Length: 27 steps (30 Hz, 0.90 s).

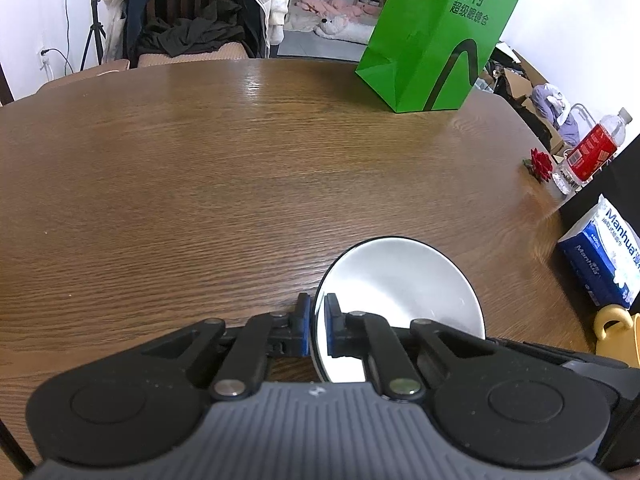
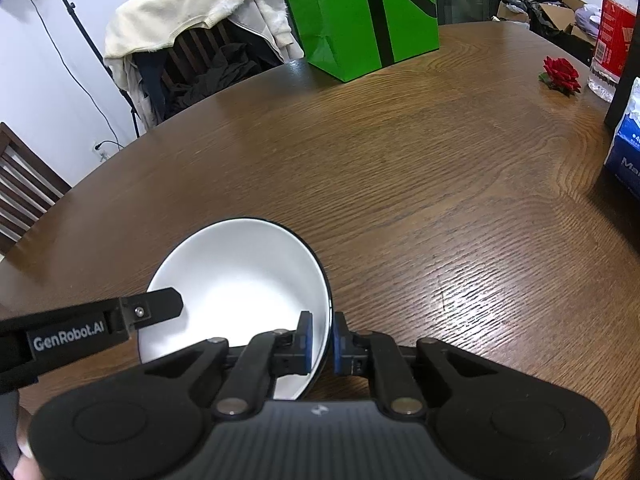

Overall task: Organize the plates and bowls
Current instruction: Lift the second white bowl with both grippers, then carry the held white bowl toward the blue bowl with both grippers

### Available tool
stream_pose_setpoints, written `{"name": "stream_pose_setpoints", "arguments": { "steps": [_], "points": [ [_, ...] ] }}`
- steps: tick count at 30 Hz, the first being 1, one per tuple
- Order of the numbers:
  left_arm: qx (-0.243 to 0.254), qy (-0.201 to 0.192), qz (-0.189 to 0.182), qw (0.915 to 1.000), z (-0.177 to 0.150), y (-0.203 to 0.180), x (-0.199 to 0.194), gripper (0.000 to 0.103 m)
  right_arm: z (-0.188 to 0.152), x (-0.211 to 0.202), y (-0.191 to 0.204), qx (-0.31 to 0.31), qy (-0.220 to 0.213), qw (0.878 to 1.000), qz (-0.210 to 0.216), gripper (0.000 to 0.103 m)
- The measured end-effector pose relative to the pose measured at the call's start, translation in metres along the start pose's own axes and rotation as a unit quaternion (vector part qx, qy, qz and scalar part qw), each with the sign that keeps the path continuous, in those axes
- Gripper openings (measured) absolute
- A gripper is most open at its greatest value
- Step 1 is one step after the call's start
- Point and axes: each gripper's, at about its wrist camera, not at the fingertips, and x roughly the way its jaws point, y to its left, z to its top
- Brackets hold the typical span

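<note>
A white bowl [image 1: 400, 280] with a thin dark rim sits on the brown wooden table [image 1: 200, 184]. My left gripper [image 1: 318, 320] is shut on the bowl's left rim, one blue pad inside and one outside. In the right wrist view my right gripper [image 2: 322, 340] is shut on the right rim of the same bowl [image 2: 240, 272], pads on both sides of the wall. One finger of the left gripper [image 2: 160, 308] reaches over the bowl's left edge there. Whether the bowl rests on the wood or hangs just above it, I cannot tell.
A green paper bag [image 1: 436, 40] stands at the far side of the table. At the right edge are a red rose [image 1: 541, 164], a red-labelled water bottle [image 1: 592, 152], a blue tissue pack [image 1: 604, 252] and a yellow mug [image 1: 614, 332]. A chair draped with clothes [image 2: 196, 40] stands behind.
</note>
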Motion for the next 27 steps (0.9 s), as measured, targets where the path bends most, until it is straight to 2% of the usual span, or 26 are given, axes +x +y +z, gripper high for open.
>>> {"name": "stream_pose_setpoints", "arguments": {
  "steps": [27],
  "points": [
    [0.008, -0.014, 0.006, 0.9998, -0.015, 0.003, -0.029, 0.008, -0.016, -0.022, 0.011, -0.006, -0.013, 1.000, 0.005, 0.008]
  ]
}}
